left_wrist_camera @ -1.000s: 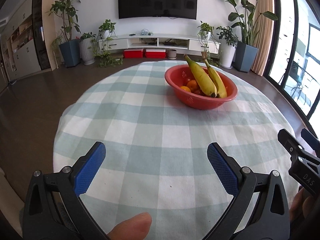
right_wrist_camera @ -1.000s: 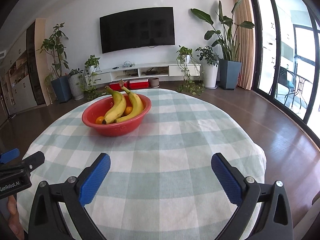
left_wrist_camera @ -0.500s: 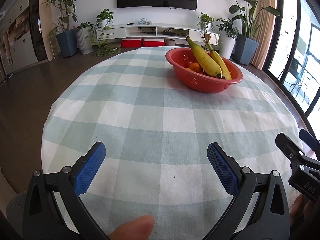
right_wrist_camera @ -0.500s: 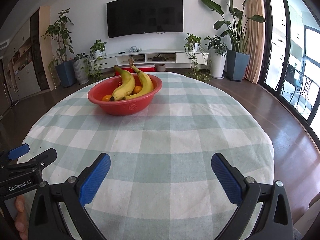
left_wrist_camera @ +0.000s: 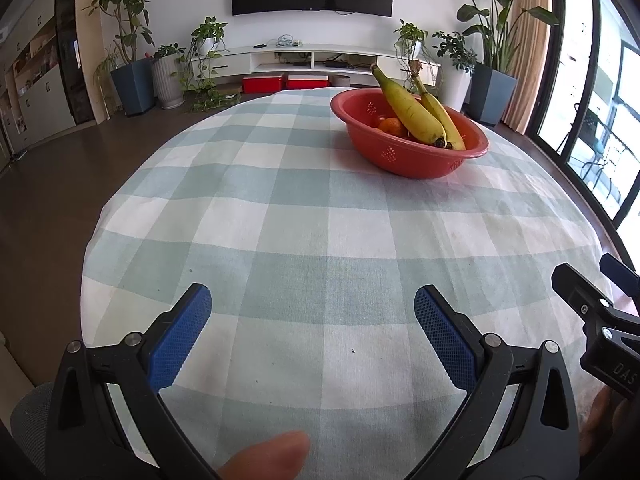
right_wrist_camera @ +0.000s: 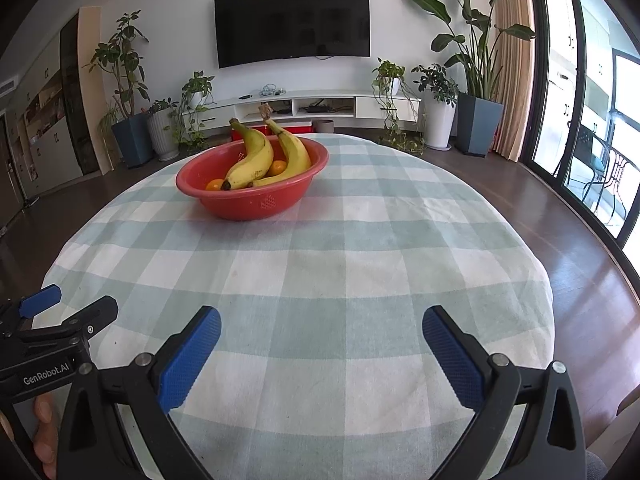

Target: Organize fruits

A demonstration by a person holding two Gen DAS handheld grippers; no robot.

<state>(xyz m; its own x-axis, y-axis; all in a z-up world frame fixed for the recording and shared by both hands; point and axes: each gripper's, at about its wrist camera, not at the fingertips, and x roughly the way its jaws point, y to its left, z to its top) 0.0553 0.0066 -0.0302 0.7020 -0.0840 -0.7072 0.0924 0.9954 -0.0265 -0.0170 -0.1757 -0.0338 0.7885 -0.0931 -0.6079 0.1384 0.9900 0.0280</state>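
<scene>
Living-room setting: a round table under a green-and-white checked cloth (left_wrist_camera: 320,216), with a wall-mounted television (right_wrist_camera: 292,24) and potted plants behind it. Landmark for all positions below is the red bowl (right_wrist_camera: 256,200), a perforated plastic basin that stands on the cloth on the far side of the table from me.

Contents of the red bowl (left_wrist_camera: 404,160): two bananas (right_wrist_camera: 264,160) lie across it with their stems rising above the far rim, and at least two oranges (right_wrist_camera: 215,185) sit under and beside them. Seen from my left wrist the bananas (left_wrist_camera: 420,116) rest against one orange (left_wrist_camera: 390,126); whether more fruit lies beneath I cannot tell. No fruit lies on the cloth outside the bowl.

My left gripper (left_wrist_camera: 312,300) hangs over the near edge of the cloth, well short of the bowl and to its left, fingers spread wide with nothing between them. My right gripper (right_wrist_camera: 322,320) hangs over the near edge as well, short of the bowl and to its right, likewise spread and empty. Each gripper appears at the margin of the other's view, so the two are side by side.

Step in hand, as I judge it: the approach, before any grasp. Both claws are free and every fruit is in the bowl. The next move calls for reaching forward to the bowl, most likely for a banana, since these lie on top; I would close across its middle, gently enough not to bruise it, and lift clear of the rim.
</scene>
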